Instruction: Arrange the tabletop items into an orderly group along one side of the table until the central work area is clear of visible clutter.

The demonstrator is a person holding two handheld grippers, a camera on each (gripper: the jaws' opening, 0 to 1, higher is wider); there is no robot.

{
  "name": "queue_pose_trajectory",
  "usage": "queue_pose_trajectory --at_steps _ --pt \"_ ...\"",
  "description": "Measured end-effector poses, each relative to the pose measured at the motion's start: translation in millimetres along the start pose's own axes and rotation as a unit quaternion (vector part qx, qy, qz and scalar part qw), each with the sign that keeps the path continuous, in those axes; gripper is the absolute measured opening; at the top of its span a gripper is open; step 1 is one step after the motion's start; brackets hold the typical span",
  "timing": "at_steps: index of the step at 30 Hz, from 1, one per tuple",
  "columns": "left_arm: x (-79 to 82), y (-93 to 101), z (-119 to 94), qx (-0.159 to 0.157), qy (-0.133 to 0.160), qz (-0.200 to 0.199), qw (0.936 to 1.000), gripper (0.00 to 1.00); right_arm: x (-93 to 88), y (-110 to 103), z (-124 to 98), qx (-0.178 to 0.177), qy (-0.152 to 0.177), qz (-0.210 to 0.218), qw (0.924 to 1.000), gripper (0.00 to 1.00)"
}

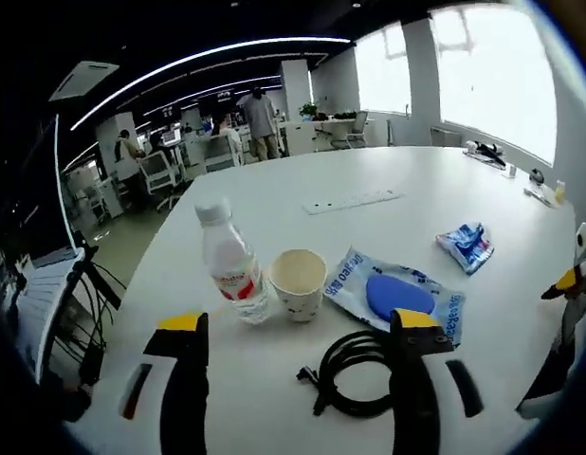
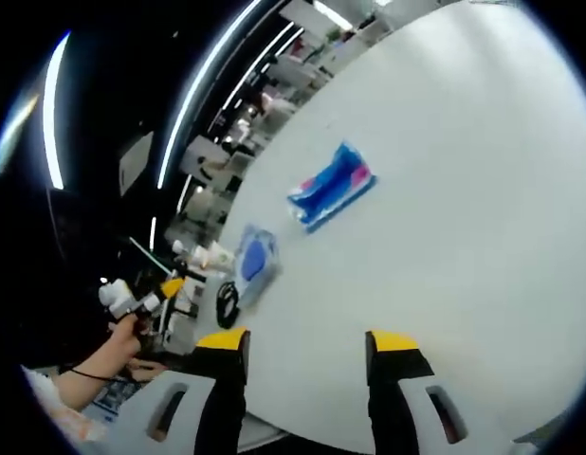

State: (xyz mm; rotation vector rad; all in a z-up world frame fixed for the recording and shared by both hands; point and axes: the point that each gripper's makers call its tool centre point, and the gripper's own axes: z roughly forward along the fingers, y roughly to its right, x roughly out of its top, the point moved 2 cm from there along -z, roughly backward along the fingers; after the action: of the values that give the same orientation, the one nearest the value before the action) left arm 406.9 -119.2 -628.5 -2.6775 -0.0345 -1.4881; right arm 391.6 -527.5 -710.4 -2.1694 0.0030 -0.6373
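Bottle (image 1: 232, 265), cup (image 1: 299, 282), cable (image 1: 355, 372) ahead; right side bare

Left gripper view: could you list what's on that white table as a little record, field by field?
table: white table, large, in an open office
bottle: clear water bottle, upright, white cap, red label
cup: paper cup, upright, right beside the bottle
pouch: flat plastic pouch with a blue pad inside
cable: black cable, coiled, nearest the camera
packet: small blue and white packet, apart, farther right
left tool: open, holding nothing
right tool: open, holding nothing
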Motion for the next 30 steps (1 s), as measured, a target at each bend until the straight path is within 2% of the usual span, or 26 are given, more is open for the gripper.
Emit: queue_pose_trajectory --at_steps 4,6,9,15,18,20,25,27,28,30 --pt "-17.8 12.2 -6 -0.005 -0.006 -0.01 0.9999 0.77 4.9 -2 -1 -0.003 0.009 -0.015 0.9998 0.6" --pt "-25.8 16.7 -8 -0.009 -0.011 -0.019 0.9997 0.75 10.4 -3 0 -0.004 0.012 -0.038 0.9992 0.61" --pt "-34.7 22.3 -10 -0.011 -0.016 -0.026 0.9995 0.74 18.6 -8 -1 -0.01 0.017 -0.096 0.9952 0.64" --pt "-46.5 38.8 -13 -0.022 -0.027 -0.022 0.9991 0.73 21.2 -7 -5 -0.024 0.005 -0.156 0.9875 0.67" --pt "-55.2 52.6 -14 -0.028 -0.026 -0.027 0.9989 0.73 21.7 -7 -6 -0.02 0.009 -0.155 0.9877 0.69" --pt "-63.1 61.6 -15 -0.034 -0.035 -0.033 0.9983 0.73 21.5 -6 -7 -0.021 0.01 -0.145 0.9891 0.7" --pt "-66.5 67.3 -15 -0.033 -0.036 -0.06 0.997 0.74 19.4 -3 -9 -0.026 0.007 -0.148 0.9886 0.71" --pt "-66.1 73.1 -17 -0.034 -0.038 -0.055 0.9972 0.72 17.5 -1 -9 -0.027 0.003 -0.141 0.9897 0.71" --pt "-66.2 75.5 -17 -0.04 -0.04 -0.04 0.9976 0.72 16.6 -1 -9 -0.025 0.003 -0.129 0.9913 0.7" --pt "-65.6 79.9 -16 -0.048 -0.037 -0.035 0.9975 0.71 16.5 -1 -8 -0.018 0.007 -0.102 0.9946 0.7"
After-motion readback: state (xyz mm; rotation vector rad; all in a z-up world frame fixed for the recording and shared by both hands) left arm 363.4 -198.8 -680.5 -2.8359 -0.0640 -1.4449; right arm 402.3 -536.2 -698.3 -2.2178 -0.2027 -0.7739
